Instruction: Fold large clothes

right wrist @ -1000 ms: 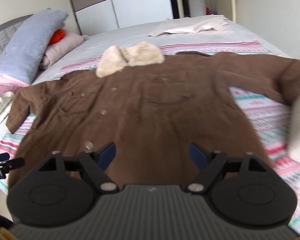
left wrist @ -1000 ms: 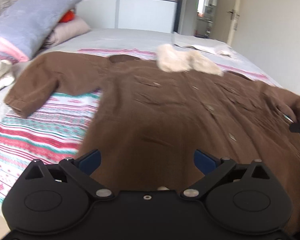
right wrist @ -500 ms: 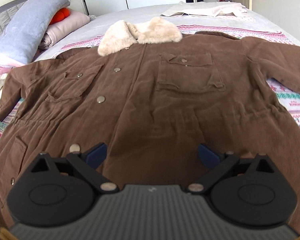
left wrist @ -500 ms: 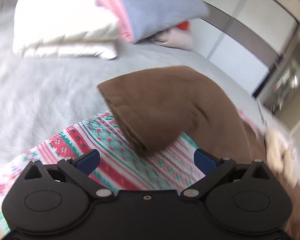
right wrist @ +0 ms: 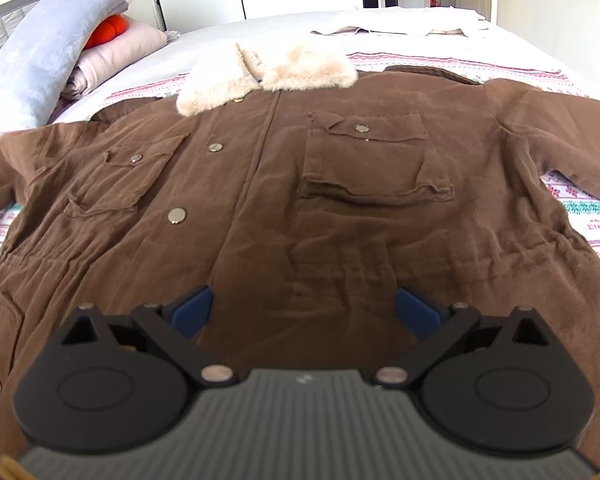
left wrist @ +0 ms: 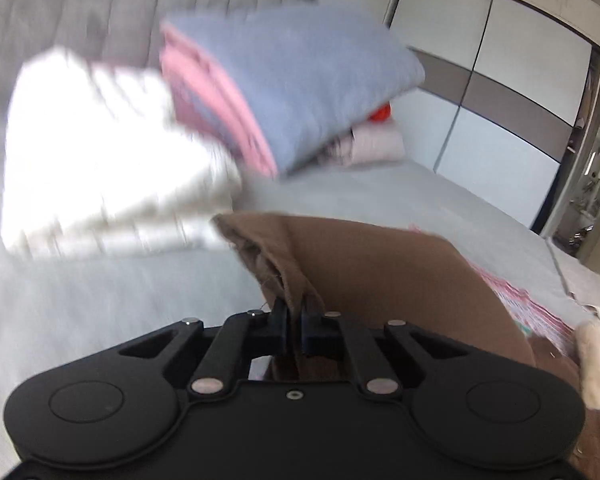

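This was a bedroom in a home. A wide bed (right wrist: 228,36) with a grey sheet filled most of both views, backed by a padded grey headboard (left wrist: 100,12). Folded bedding was stacked at its head: a white quilt (left wrist: 100,152), a blue blanket (left wrist: 312,80) and a pink pillow (right wrist: 120,46). A wardrobe (left wrist: 500,92) with white and grey sliding doors stood along the far wall, beside an open doorway (left wrist: 592,184).

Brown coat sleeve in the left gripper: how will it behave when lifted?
Likely floppy: the sleeve folds and sags around the shut left gripper. Probably drags heavily, since the brown coat looks thick and broad. Slipping seems unlikely; the fabric looks matte.
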